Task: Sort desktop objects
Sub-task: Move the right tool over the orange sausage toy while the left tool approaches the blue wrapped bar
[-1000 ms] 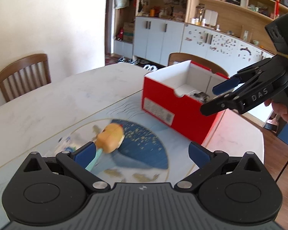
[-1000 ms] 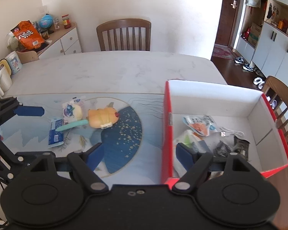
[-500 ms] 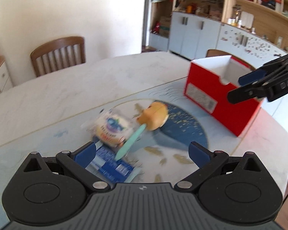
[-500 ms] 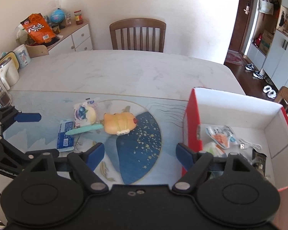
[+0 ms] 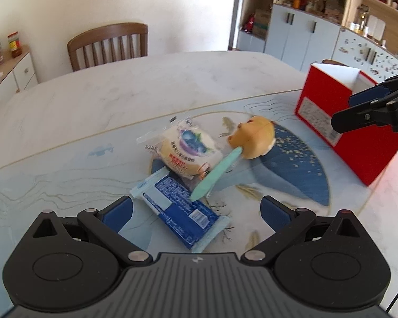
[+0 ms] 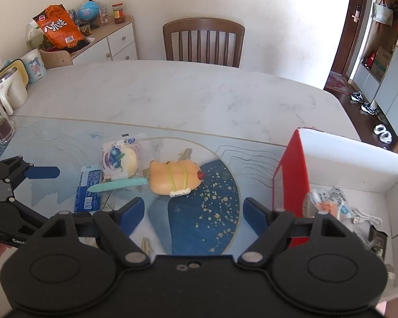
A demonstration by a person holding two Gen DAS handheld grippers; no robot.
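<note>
- The left gripper (image 5: 196, 209) hangs over a blue packet (image 5: 177, 209), jaws wide apart and empty.
- The right gripper (image 6: 192, 212) has its jaws wide too, holding nothing.
- Past the packet on the worktop (image 5: 146, 84) lie a green stick (image 5: 217, 172), a wrapped bun (image 5: 185, 151) and an orange toy (image 5: 254, 140).
- A red box (image 5: 342, 127) stands to the right, some items already inside.

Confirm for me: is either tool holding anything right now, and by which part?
Nothing held. Left tool and right tool are both open, nothing between their pads.
</note>
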